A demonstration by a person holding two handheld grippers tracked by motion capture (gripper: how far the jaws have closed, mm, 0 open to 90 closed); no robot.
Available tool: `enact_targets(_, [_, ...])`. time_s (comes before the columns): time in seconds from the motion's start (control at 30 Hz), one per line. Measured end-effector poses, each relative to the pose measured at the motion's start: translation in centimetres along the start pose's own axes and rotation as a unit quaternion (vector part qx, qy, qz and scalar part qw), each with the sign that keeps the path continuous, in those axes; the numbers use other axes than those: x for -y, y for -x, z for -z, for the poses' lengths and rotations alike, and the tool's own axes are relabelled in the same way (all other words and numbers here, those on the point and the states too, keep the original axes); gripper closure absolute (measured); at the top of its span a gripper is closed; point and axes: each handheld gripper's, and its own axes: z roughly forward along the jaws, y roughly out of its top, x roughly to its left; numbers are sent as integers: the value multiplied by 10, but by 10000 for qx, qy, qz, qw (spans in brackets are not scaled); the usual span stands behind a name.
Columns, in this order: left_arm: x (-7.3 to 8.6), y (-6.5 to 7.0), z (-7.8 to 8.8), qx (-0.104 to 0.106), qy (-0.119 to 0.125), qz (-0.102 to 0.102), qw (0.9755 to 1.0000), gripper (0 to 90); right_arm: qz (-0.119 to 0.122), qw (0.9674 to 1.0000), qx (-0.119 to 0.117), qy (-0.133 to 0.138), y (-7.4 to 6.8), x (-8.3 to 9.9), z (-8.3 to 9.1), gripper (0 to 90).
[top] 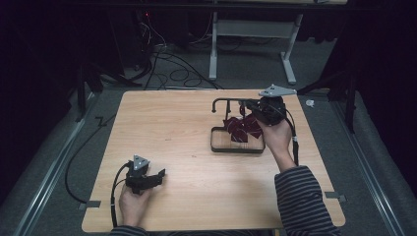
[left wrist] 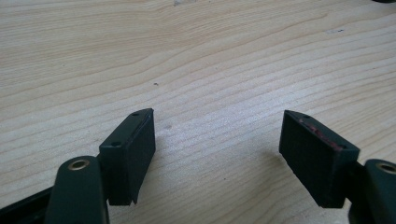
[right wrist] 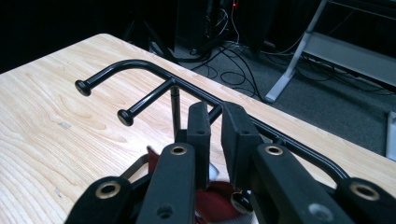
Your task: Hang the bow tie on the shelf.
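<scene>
A black wire rack (top: 231, 102) with short hooked arms stands on a low black tray (top: 236, 147) at the table's right back. Dark red cloth (top: 242, 128) hangs bunched under its top bar. My right gripper (top: 251, 107) is at that bar, its jaws drawn close with a thin gap at the tips. In the right gripper view the right gripper (right wrist: 216, 116) points along the rack's bar (right wrist: 154, 67), and red cloth (right wrist: 210, 198) with a white bit shows low between and under its jaws. My left gripper (top: 160, 174) rests near the front left, and in the left gripper view the left gripper (left wrist: 217, 135) is open over bare wood.
The wooden table (top: 187, 123) stands on a grey floor with cables (top: 172, 73) and a white desk frame (top: 255, 44) behind it. Black rails run along both sides of the table. A small white object (top: 310, 103) lies off the right back corner.
</scene>
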Motion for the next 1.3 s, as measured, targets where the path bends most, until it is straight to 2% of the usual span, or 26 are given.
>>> enact_targets(0.33, [0,0,0,-5,-10,-1,10000,276,76,9999,-51,67,-1,5,9,802])
enact_targets(0.9, [0,0,0,-8,-15,-14,10000,276,-45,9997,-177,175,7,17,35,770])
enact_targets(1.3, [0,0,0,-9,-22,-21,10000,276,-228,9992,-228,223,15,29,49,739])
